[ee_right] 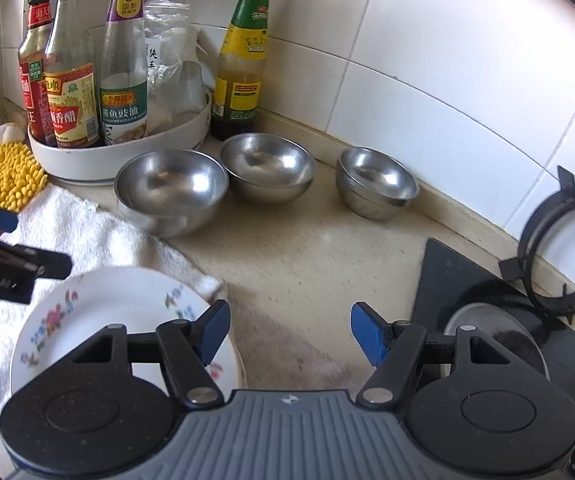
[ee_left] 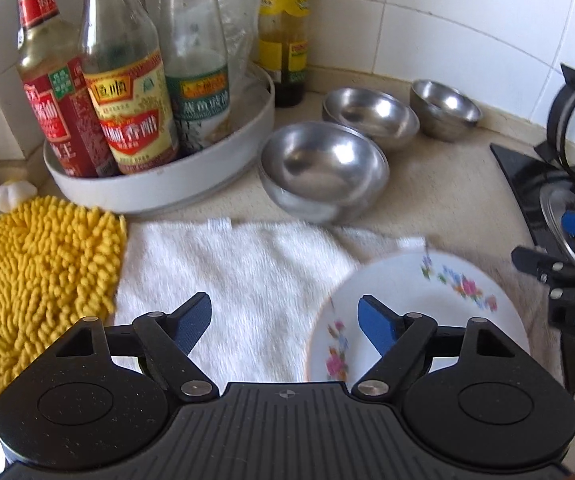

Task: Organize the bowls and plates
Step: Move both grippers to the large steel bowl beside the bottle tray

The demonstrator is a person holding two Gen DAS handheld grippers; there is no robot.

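A beige speckled counter [ee_right: 307, 248] runs along a wall of glossy white tiles [ee_right: 447, 60] with grey grout, curving into a corner. At the right sits a black gas hob [ee_right: 467, 280] with a round pan support [ee_right: 559, 248]. Daylight glares on the tiles

Both wrist cameras look down over the counter from close above – sharing the floral plate [ee_left: 415, 304] and steel bowls [ee_right: 171, 190]
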